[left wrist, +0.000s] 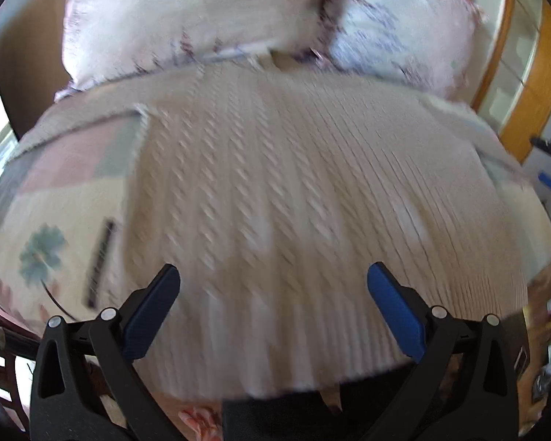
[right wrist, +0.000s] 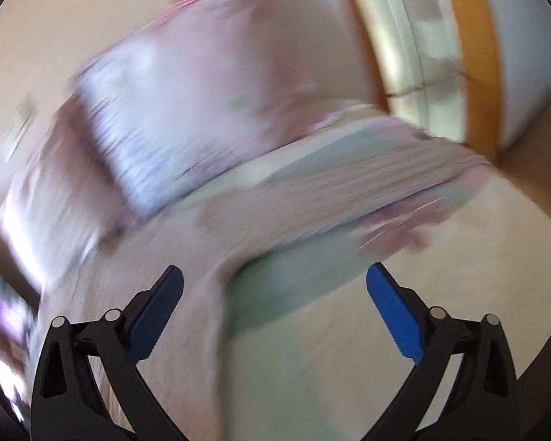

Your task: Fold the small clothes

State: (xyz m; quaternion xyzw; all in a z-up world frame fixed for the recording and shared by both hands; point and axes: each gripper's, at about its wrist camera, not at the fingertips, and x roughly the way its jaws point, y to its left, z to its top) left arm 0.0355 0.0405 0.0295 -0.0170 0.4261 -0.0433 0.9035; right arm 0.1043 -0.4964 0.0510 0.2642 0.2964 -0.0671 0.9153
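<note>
A bed [left wrist: 66, 217] with a patchwork cover is seen, and a beige cable-knit sweater [left wrist: 294, 202] is spread flat across it, below two pillows [left wrist: 187, 18]. The left gripper [left wrist: 273, 286] is held over the sweater's near hem, fingers spread wide and empty. The right gripper [right wrist: 274, 286] is poised at the sweater's blurred right edge, likewise wide apart, nothing gripped.

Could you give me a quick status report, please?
Left tool open, empty, over sweater. Right tool open, empty, at sweater's edge. Sweater flat on bed. Pillows beyond, clear.

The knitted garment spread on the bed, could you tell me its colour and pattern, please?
The knitted garment is beige with cable-knit ribbing, clearest in the left wrist view.
</note>
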